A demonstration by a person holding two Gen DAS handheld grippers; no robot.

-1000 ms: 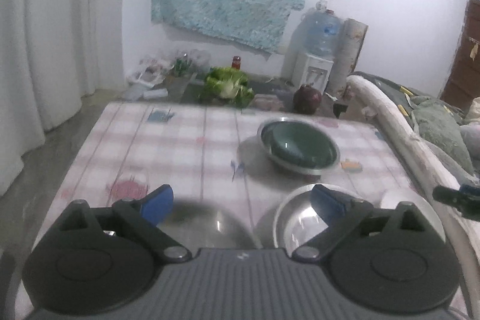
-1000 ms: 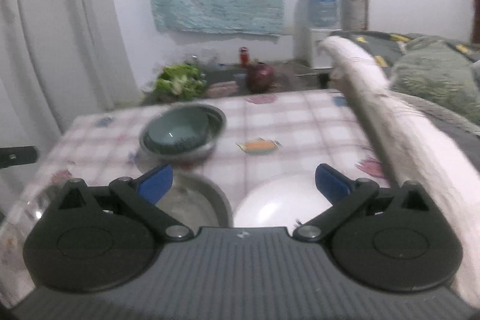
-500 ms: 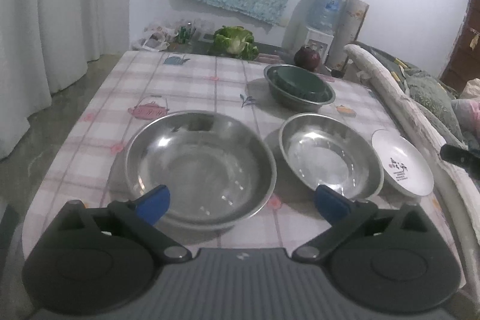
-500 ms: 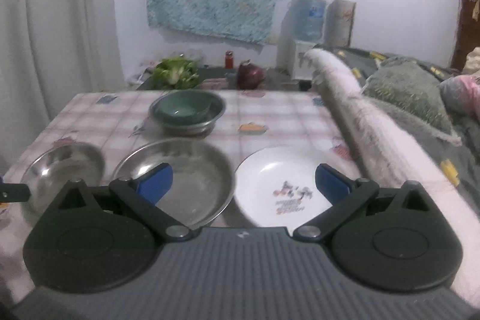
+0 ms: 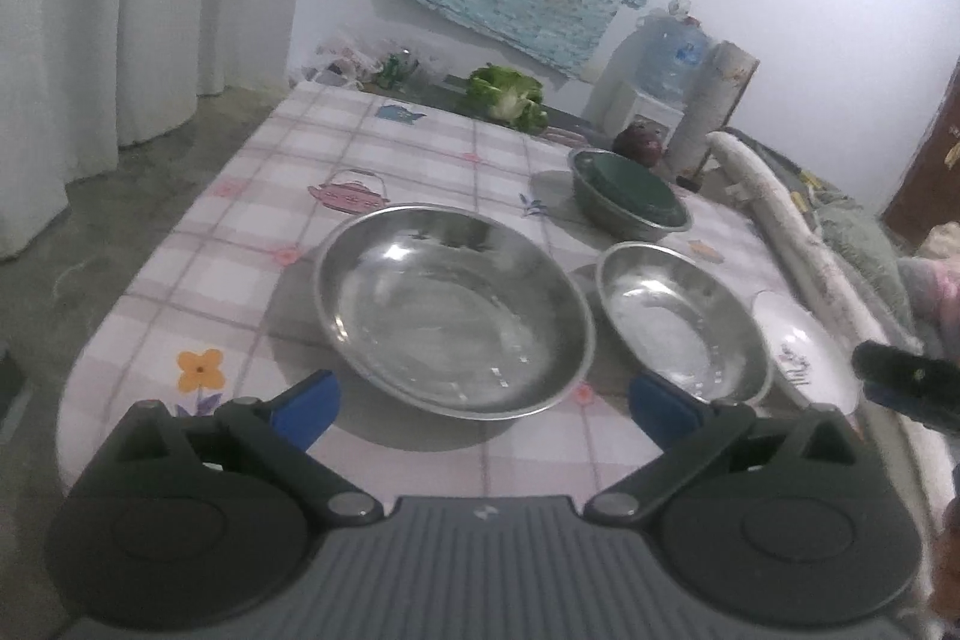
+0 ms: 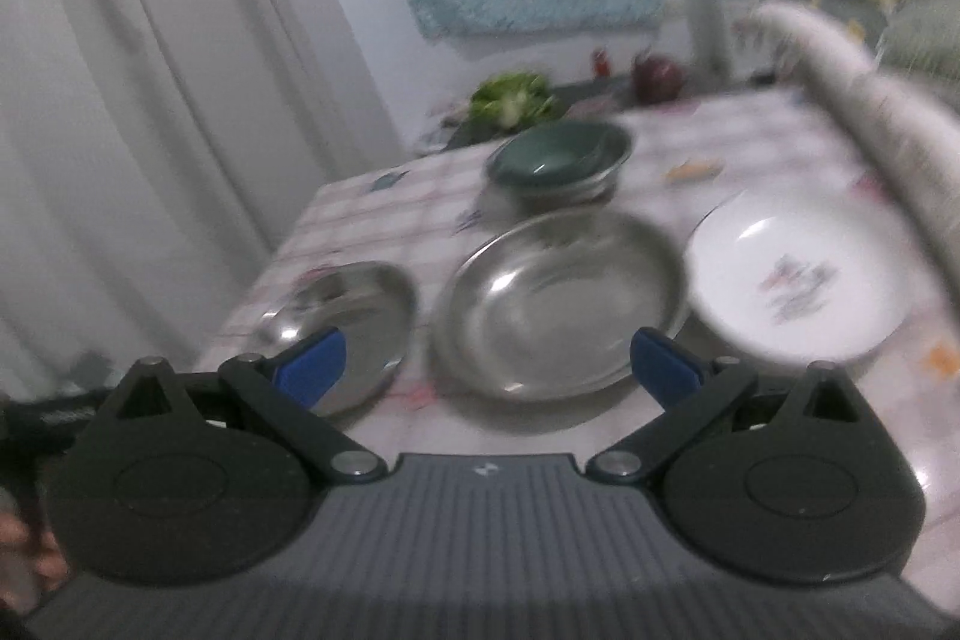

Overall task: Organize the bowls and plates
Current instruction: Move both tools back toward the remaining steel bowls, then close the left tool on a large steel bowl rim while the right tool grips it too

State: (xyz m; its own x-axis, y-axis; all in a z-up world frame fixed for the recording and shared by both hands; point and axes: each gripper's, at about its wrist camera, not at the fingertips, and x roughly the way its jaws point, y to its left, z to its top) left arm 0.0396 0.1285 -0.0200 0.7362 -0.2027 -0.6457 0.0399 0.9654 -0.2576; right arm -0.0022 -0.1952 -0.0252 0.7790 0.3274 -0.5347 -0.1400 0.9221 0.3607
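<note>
Landmark: medium steel bowl (image 5: 681, 325), standing on the checked tablecloth (image 5: 252, 244); all places are given from it.
Large steel bowl (image 5: 453, 307): just beside it on the left, rims close.
White plate (image 5: 801, 352): just beside it on the right, printed motif at centre.
Green bowl (image 5: 636, 193): behind it, nested inside a small steel bowl (image 5: 612, 214).
Left gripper (image 5: 483, 403): blue fingers spread wide, holding nothing, hovering before the near edge of the large bowl.
Right gripper (image 6: 486, 367): fingers likewise spread and empty, facing the medium bowl.
Left view only: sharp; shows the teapot print on the cloth and the water jug (image 5: 669, 52) far behind.
Right view only: motion-blurred; shows the plate whole and the green bowl's hollow interior.
</note>
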